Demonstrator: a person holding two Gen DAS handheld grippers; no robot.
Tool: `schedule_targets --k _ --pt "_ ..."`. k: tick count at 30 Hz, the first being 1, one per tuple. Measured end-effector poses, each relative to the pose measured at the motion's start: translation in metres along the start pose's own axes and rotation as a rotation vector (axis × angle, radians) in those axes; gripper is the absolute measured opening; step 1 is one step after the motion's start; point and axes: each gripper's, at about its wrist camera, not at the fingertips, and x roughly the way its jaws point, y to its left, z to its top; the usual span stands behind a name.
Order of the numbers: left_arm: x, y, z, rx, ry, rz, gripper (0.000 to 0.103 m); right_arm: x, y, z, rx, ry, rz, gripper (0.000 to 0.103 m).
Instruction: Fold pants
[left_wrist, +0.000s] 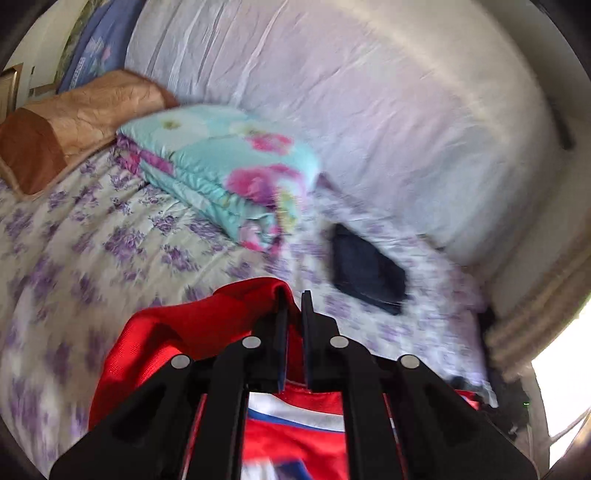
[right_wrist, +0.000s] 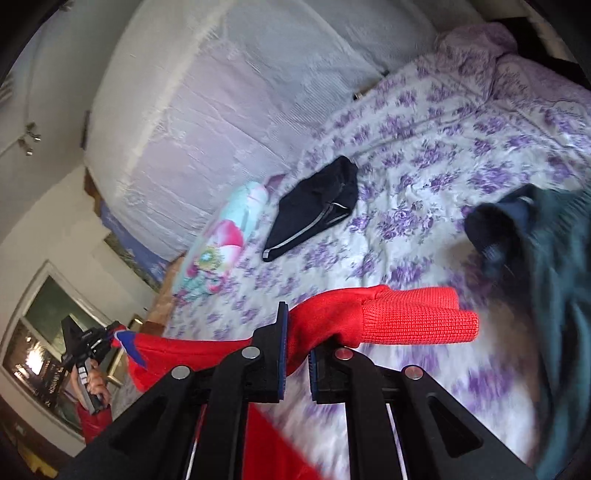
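Pants (right_wrist: 332, 317) lifted above bed (right_wrist: 424, 147); my left gripper (left_wrist: 293, 295) and right gripper (right_wrist: 297, 325) both clamped on red fabric.

A bed covered in a purple-flowered sheet (right_wrist: 424, 155) fills the room, with a white mattress (left_wrist: 332, 96) propped upright behind it. A folded turquoise floral quilt (left_wrist: 221, 162) and a tan blanket (left_wrist: 74, 118) lie at one end. Daylight enters through a window (right_wrist: 44, 325).
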Motion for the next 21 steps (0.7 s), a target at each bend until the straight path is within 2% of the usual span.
schedule_targets --k 2,3,5,6,7,8,9,10,11,13,16,19,21 --pt "0.047 0.012 0.014 -0.036 0.036 0.058 0.007 0.041 -0.007 0.021 0.018 0.042 -0.04 0.011" --pt "0.078 0.017 0.022 -0.029 0.076 0.113 0.01 0.058 -0.011 0.03 0.039 0.056 -0.055 0.012" --pt "0.111 0.035 0.028 -0.09 0.095 0.165 0.019 0.088 -0.018 0.045 0.089 0.086 -0.05 0.028" --pt "0.117 0.041 0.028 -0.107 0.103 0.151 0.019 0.094 -0.019 0.049 0.104 0.068 -0.038 0.04" --pt "0.118 0.048 0.027 -0.13 0.102 0.116 0.022 0.095 -0.018 0.05 0.105 0.041 -0.028 0.041" --pt "0.113 0.053 0.026 -0.139 0.088 0.086 0.032 0.092 -0.014 0.051 0.089 0.016 -0.028 0.043" --pt "0.106 0.054 0.024 -0.13 0.075 0.088 0.039 0.09 -0.011 0.051 0.068 0.001 -0.036 0.054" --pt "0.095 0.056 0.021 -0.105 0.053 0.109 0.052 0.084 -0.006 0.051 0.036 -0.02 -0.055 0.057" --pt "0.089 0.055 0.019 -0.085 0.035 0.128 0.056 0.078 -0.003 0.049 0.013 -0.034 -0.068 0.057" --pt "0.067 0.055 0.008 -0.027 0.014 0.158 0.056 0.065 0.0 0.044 -0.029 -0.05 -0.074 0.057" --pt "0.035 0.066 -0.02 -0.006 0.024 0.149 0.057 0.056 -0.009 0.029 -0.044 -0.038 -0.111 0.057" --pt "0.021 0.083 -0.047 -0.045 0.058 0.118 0.057 0.075 -0.032 0.019 0.031 0.025 -0.135 0.057" --pt "0.014 0.095 -0.068 -0.092 0.096 0.1 0.057 0.094 -0.046 0.012 0.107 0.073 -0.117 0.055"
